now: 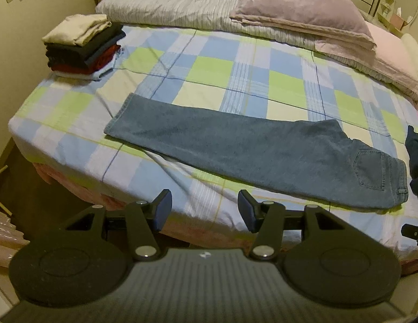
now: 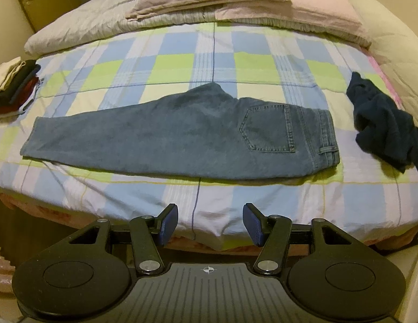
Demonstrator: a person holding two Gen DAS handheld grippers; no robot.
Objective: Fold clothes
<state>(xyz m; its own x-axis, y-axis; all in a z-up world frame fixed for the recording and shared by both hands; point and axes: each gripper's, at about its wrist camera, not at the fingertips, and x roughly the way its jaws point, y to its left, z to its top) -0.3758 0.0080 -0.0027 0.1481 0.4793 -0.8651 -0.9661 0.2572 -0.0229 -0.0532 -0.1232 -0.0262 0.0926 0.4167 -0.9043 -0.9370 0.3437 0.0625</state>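
Note:
A pair of blue jeans (image 1: 252, 156) lies flat on the checked bed, folded lengthwise, legs to the left and waistband with back pocket to the right; it also shows in the right wrist view (image 2: 182, 134). My left gripper (image 1: 205, 210) is open and empty, held off the bed's near edge, short of the jeans' legs. My right gripper (image 2: 210, 223) is open and empty, also off the near edge, in front of the jeans' middle. A crumpled dark navy garment (image 2: 384, 123) lies to the right of the waistband.
A stack of folded clothes (image 1: 82, 45) sits at the bed's far left corner, also seen in the right wrist view (image 2: 15, 86). A folded quilt and mauve pillow (image 1: 303, 13) lie along the far side. The checked sheet (image 1: 209, 62) covers the bed.

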